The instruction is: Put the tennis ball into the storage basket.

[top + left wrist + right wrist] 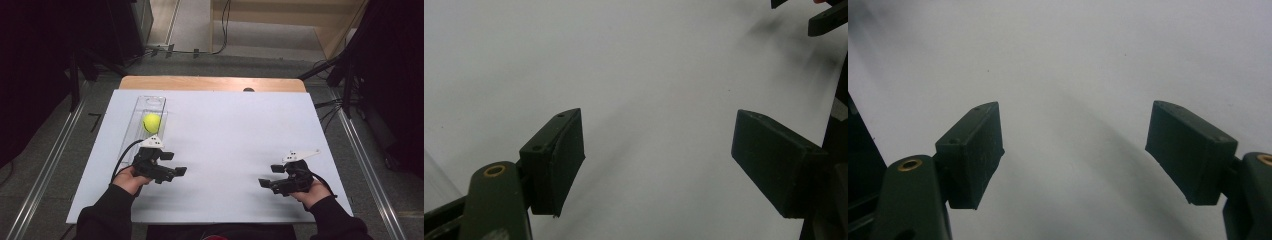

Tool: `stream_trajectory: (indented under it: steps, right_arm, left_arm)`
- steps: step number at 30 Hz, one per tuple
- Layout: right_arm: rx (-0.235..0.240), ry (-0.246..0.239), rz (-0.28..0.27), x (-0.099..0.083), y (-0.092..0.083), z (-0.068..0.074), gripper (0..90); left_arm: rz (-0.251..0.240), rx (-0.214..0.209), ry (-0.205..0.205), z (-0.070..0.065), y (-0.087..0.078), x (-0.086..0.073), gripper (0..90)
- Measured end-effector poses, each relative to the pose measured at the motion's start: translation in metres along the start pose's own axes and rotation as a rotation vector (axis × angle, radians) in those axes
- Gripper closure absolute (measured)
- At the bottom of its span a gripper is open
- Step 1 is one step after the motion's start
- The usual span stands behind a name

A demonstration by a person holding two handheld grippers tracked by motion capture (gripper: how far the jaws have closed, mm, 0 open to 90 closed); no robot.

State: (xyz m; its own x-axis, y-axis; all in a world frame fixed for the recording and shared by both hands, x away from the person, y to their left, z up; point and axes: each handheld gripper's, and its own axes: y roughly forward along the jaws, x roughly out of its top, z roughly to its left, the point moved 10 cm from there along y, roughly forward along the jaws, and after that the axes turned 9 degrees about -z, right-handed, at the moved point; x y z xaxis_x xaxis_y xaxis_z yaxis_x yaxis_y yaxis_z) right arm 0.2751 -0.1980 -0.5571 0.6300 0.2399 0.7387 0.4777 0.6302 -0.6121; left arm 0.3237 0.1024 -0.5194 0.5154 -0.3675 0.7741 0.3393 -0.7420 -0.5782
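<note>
The yellow-green tennis ball (151, 122) in the clear plastic tray (159, 103) lies just beyond the left claw (174, 171), open and empty.

One yellow-green ball (151, 122), one clear tray (134, 131), one white board (225, 135), two claws.

We see a flat white rectangular sheet (225, 130) and take it as our landmark. Behind its far edge shows a strip of light brown wooden tabletop (200, 83), with a small dark object (248, 90) on it (too small for us to identify). Long silver metal rails (45, 170) lie on the grey floor (100, 100) at either side of the sheet. Beyond it, thin black cables (222, 30) trail beside a pale wooden step (280, 12).
</note>
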Motion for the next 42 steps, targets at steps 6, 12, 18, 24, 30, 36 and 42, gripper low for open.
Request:
stream_trajectory:
  steps: [6, 12, 18, 24, 30, 36, 42]
  right_arm:
    - [0.001, 0.0, -0.002, 0.0, 0.0, 0.0, 20.6]
    - [-0.004, 0.002, -0.003, 0.0, 0.0, -0.001, 20.6]
    - [-0.005, 0.007, -0.006, 0.001, 0.0, -0.001, 20.6]
    - [-0.007, 0.006, -0.006, 0.001, -0.001, -0.002, 20.6]
    - [-0.007, 0.006, -0.006, 0.001, -0.001, -0.003, 20.6]
    - [-0.007, 0.006, -0.006, 0.001, -0.001, -0.003, 20.6]
    - [-0.007, 0.004, -0.005, 0.001, -0.001, -0.003, 20.6]
  left_arm:
    - [0.013, -0.007, 0.004, -0.001, -0.002, -0.006, 22.1]
    - [0.031, -0.008, -0.003, -0.001, -0.004, -0.014, 22.1]
    - [0.034, -0.017, 0.0, -0.002, -0.008, -0.018, 22.1]
    - [0.033, -0.018, 0.005, -0.004, -0.013, -0.021, 22.1]
    - [0.026, -0.019, 0.001, -0.004, -0.018, -0.024, 22.1]
    - [0.034, -0.016, 0.006, -0.005, -0.023, -0.028, 22.1]
    - [0.04, -0.011, 0.004, -0.003, -0.025, -0.031, 22.0]
